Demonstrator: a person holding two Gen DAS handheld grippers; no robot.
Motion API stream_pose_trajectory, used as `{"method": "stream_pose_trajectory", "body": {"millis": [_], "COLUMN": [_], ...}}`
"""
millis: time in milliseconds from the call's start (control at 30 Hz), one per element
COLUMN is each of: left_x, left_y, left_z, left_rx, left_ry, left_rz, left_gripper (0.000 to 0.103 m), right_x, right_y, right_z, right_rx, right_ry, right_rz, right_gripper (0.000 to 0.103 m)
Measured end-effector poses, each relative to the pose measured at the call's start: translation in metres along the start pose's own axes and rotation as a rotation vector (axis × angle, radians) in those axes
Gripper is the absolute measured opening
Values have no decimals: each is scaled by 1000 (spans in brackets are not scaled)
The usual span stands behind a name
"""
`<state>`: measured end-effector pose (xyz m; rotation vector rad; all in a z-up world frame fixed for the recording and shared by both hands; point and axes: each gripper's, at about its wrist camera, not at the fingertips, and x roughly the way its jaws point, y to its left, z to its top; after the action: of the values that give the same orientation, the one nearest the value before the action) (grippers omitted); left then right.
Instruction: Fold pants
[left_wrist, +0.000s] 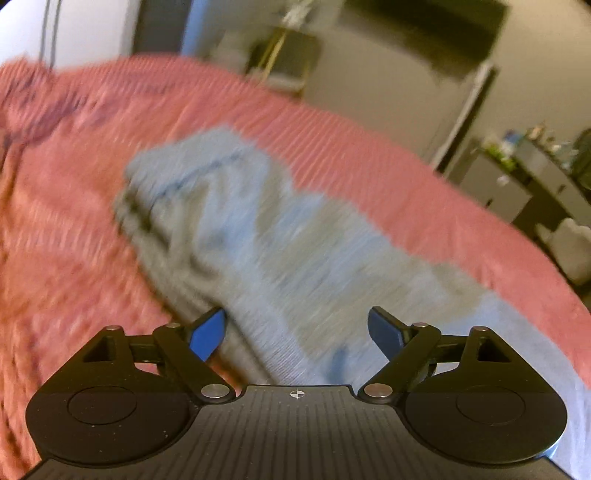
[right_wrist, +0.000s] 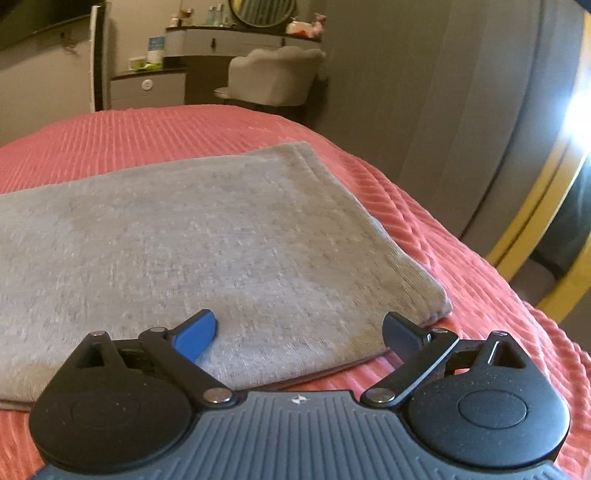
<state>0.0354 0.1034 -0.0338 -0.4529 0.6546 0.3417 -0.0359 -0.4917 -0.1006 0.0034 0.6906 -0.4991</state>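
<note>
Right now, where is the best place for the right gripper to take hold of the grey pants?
Probably the near right corner of the grey pants, approached from the bed's near edge. There the layered edges meet on the pink bedspread, letting a finger slip underneath.

Heathered grey pants (right_wrist: 192, 243), ribbed coral-pink bedspread (right_wrist: 147, 133), black gripper (right_wrist: 299, 332) with blue pads (right_wrist: 194, 338)
</note>
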Motion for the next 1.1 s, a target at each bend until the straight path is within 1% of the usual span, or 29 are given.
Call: {"method": "stream_pose_trajectory", "body": {"millis": [33, 67, 133, 200, 233, 267, 333, 400, 433, 467, 500, 567, 667, 733, 800, 867, 967, 1067, 1100], "left_x": [-1, -1, 7, 18, 22, 25, 26, 28, 29, 31, 33, 34, 34, 35, 37, 36, 37, 37, 37], "left_y": [-6, -12, -24, -32, -34, -35, -29, -21, -18, -15, -13, -11, -14, -15, -14, -13, -13, -13, -13], "left_z": [-1, -3, -8, -14, -15, -15, -14, -11, -10, -10, -10, -9, -11, -11, -11, -11, -11, -11, -11], "left_rx": [49, 95, 190, 272, 299, 305, 277, 232, 216, 202, 191, 181, 201, 208, 205, 203, 207, 210, 211], "left_ry": [-21, -20, 19, 70, 88, 97, 102, 113, 121, 131, 140, 143, 142, 143, 146, 147, 147, 147, 147], "left_rz": [-13, -12, 25, 86, 126, 153, 160, 165, 172, 179, 184, 185, 191, 194, 194, 193, 196, 198, 199], "left_gripper": [91, 92, 92, 92, 92, 92, 92, 93, 93, 93, 93, 94, 94, 94, 95, 95, 95, 95, 96], "right_x": [-1, -2, -3, -4, -6, -9, -19, -38, -47, -50, -47, -33, -14, -3, 6, 11, 14, 22, 26], "right_y": [0, 1, 4, 7, 7, 4, -2, -24, -41, -57, -74, -103, -134, -150, -158, -163, -164, -160, -159], "right_z": [0, 0, 0, 1, 3, 4, 7, 6, 4, 1, -3, -13, -33, -50, -61, -67, -67, -51, -46], "right_rx": [2, -3, -16, -27, -24, -16, 26, 145, 259, 370, 477, 678, 921, 1061, 1148, 1188, 1189, 1137, 1125], "right_ry": [3, 4, 5, 9, 12, 7, -34, -132, -186, -209, -195, -131, -71, -32, -23, -13, -19, -24, -25], "right_rz": [-4, -10, -23, -38, -49, -55, -41, 51, 126, 213, 303, 432, 538, 584, 582, 566, 552, 511, 501], "right_gripper": [97, 97, 97, 97, 97, 97, 97, 97, 97, 97, 97, 97, 97, 97, 96, 92, 91, 85, 85]}}
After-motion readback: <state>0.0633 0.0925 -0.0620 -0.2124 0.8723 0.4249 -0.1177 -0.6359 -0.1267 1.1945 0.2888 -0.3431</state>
